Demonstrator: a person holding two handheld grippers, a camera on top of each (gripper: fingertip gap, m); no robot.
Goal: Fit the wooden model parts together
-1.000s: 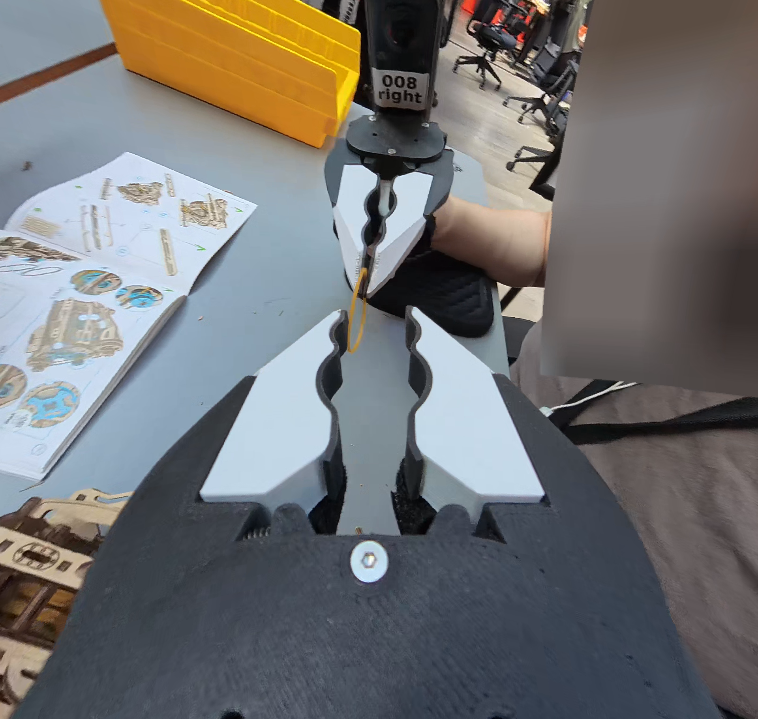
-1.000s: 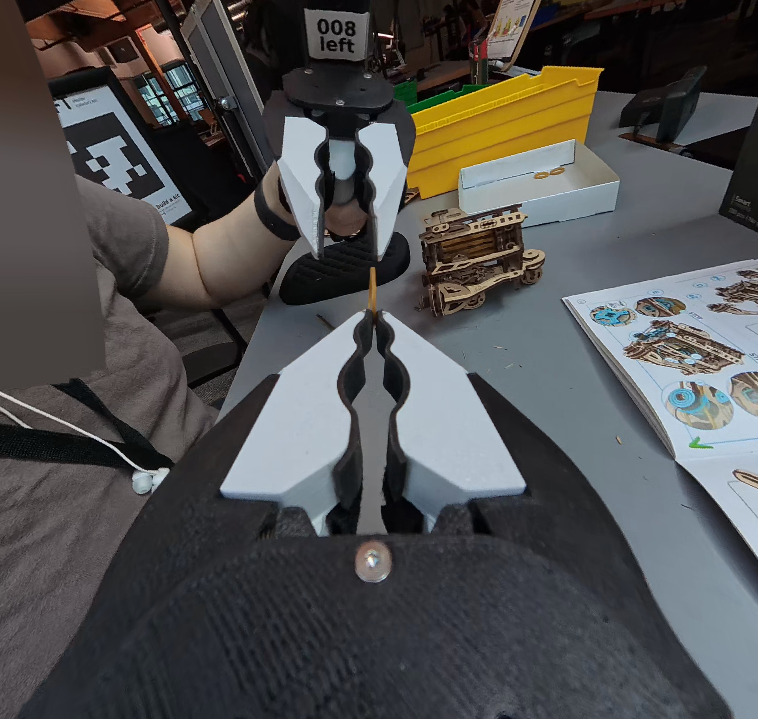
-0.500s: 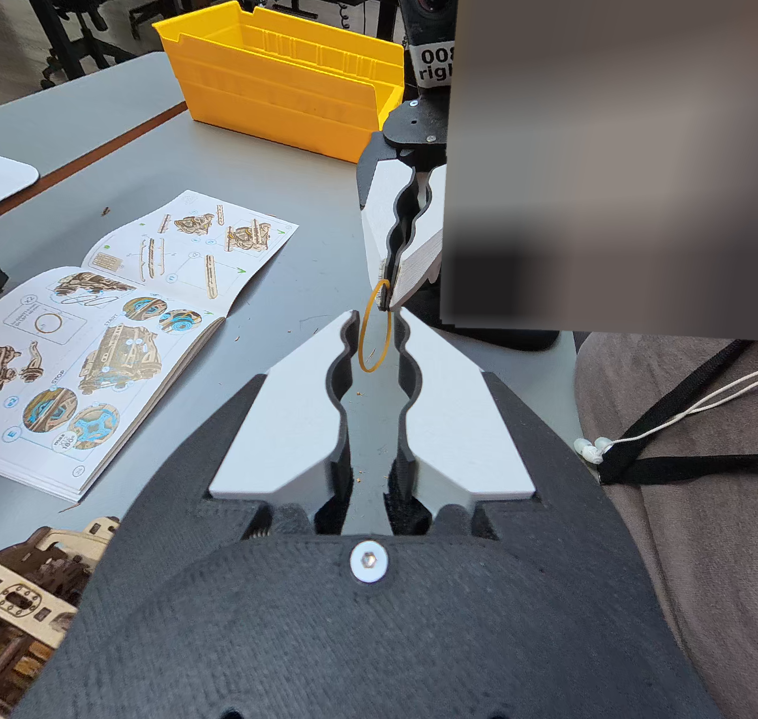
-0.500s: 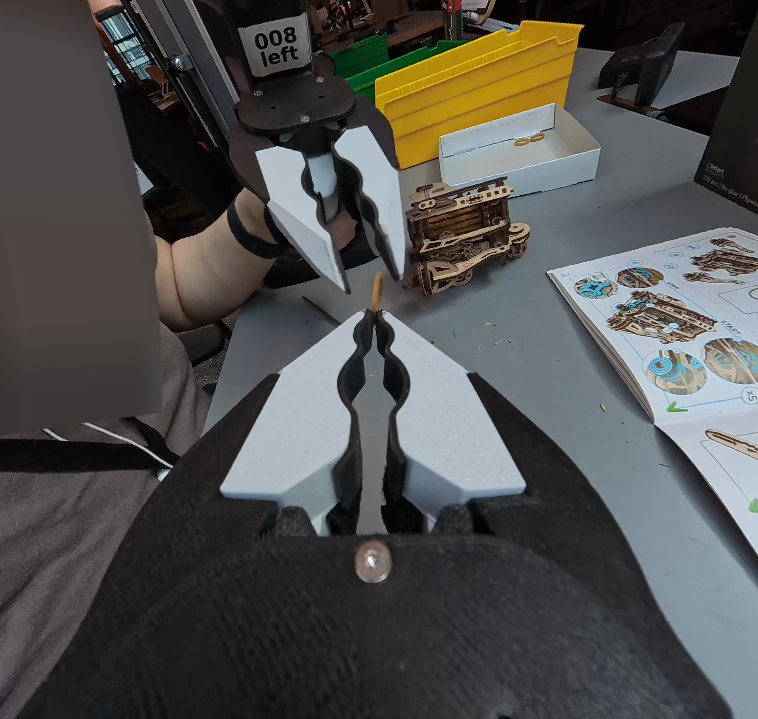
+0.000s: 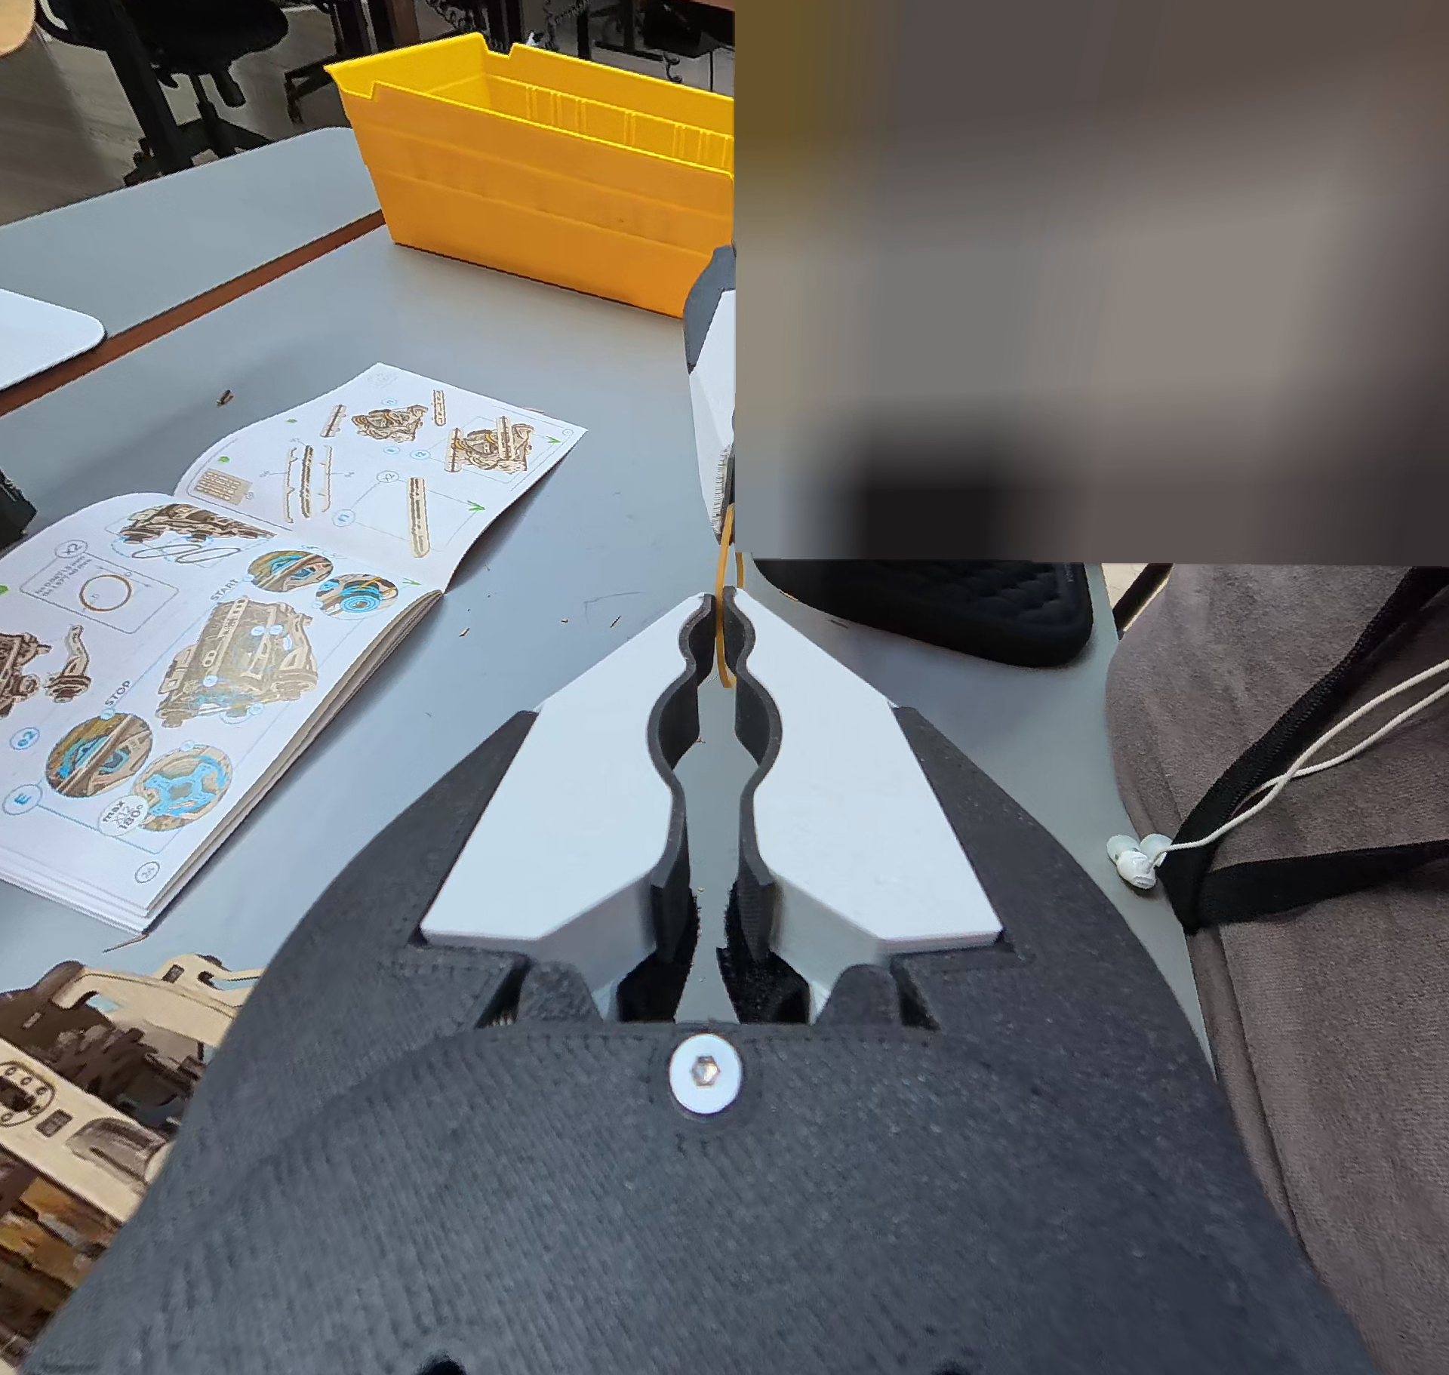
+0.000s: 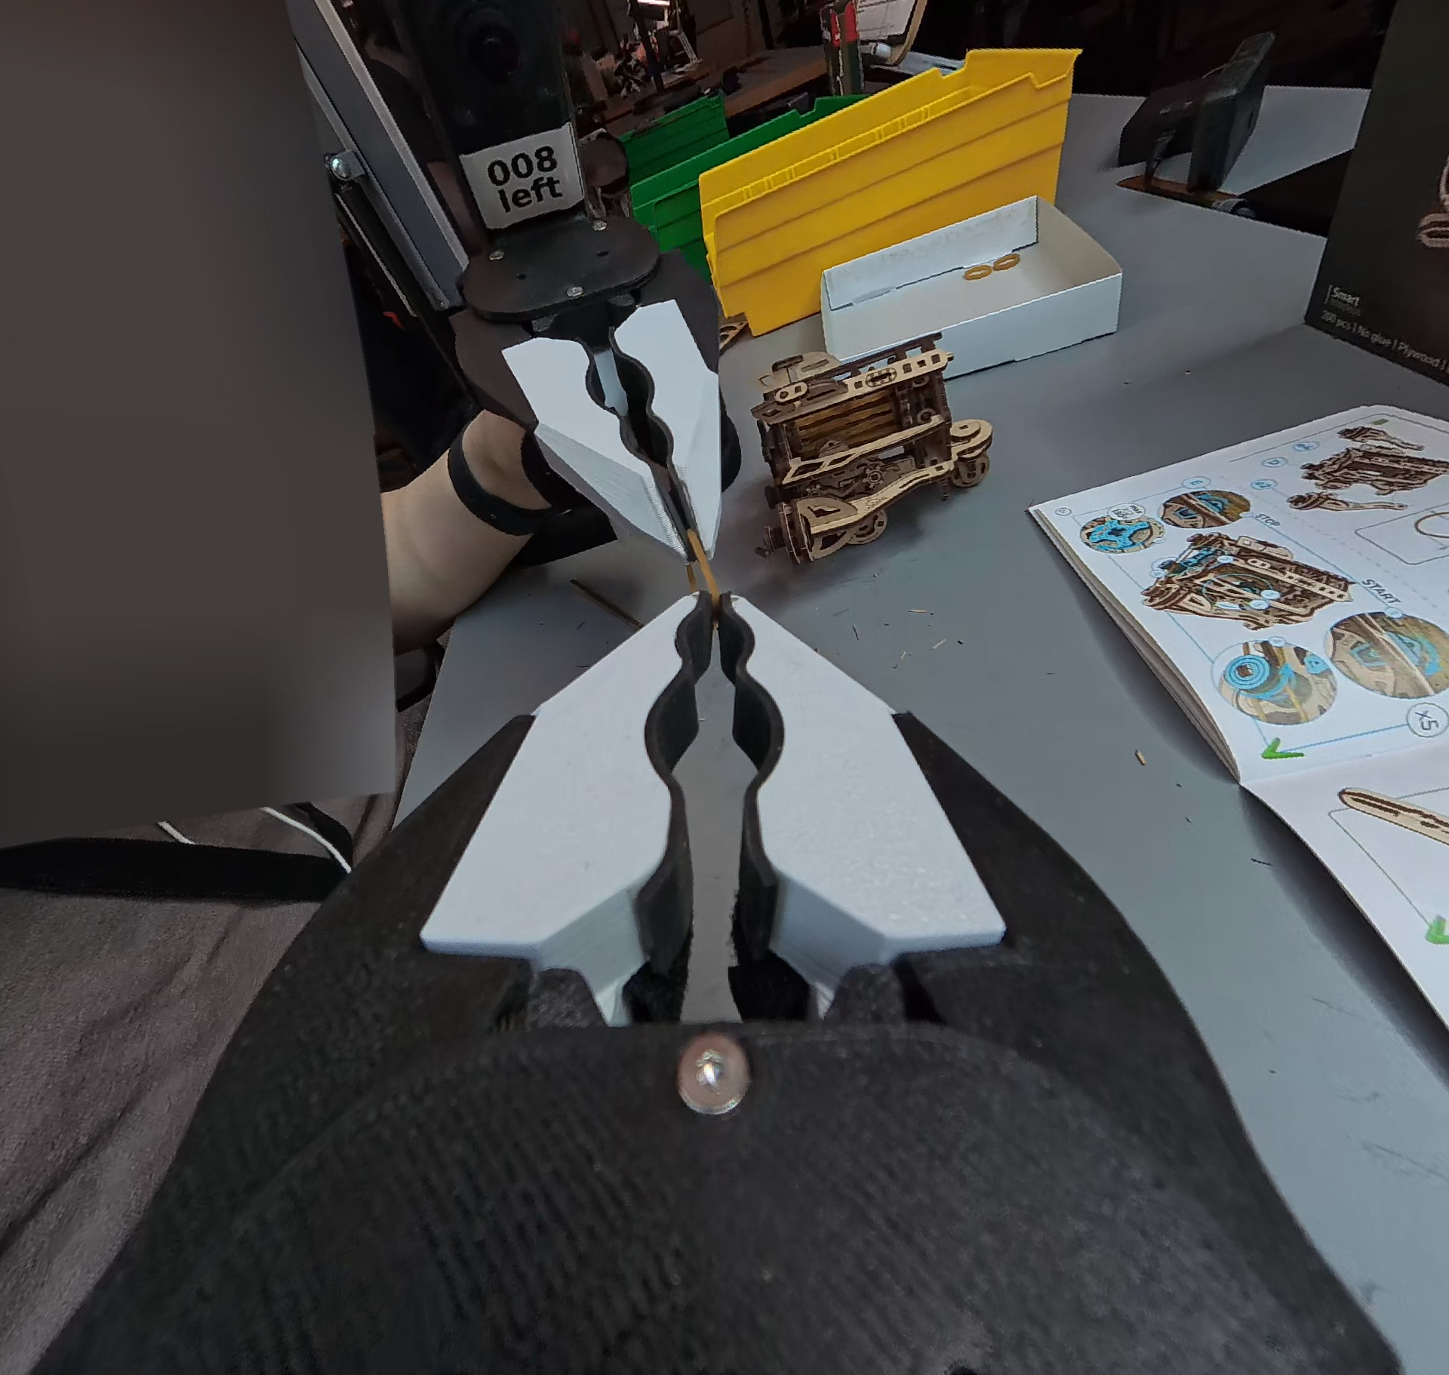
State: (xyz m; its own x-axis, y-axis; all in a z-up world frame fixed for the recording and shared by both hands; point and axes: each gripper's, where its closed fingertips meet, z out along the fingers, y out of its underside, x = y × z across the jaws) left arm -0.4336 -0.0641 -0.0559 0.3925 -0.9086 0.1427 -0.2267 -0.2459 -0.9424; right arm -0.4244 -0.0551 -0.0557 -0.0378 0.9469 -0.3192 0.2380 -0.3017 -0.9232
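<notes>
Yellow-orange and thin, one ring (image 5: 722, 636) hangs in the air above the near edge of the desk (image 5: 549, 553), pinched from both ends. The left gripper (image 5: 721, 599) has its fingers closed together on the ring's near part, the loop passing between the black pads. The right gripper (image 6: 715, 602) faces it tip to tip, fingers also closed on the ring; in the left view a masking patch covers most of that gripper. In the right view the left gripper (image 6: 690, 549) comes down at a slant from the upper left, with a person's forearm (image 6: 447, 545) behind it, a black strap round the wrist. The two tools nearly meet, with only a short stretch of ring showing between them.

One wooden model (image 6: 862, 455), a small wheeled vehicle, stands on the desk just beyond the grippers. One open booklet (image 6: 1286, 600) lies at the desk's right side as the right view shows it. One white box (image 6: 972, 302) sits farther back with two small rings (image 6: 992, 267) inside. One yellow bin (image 6: 886, 185) stands along the far edge, with green bins (image 6: 674, 153) beside it; their number is unclear. One black pad (image 5: 941, 616) lies at the near edge. White earbuds (image 5: 1133, 859) rest on the person's lap.
</notes>
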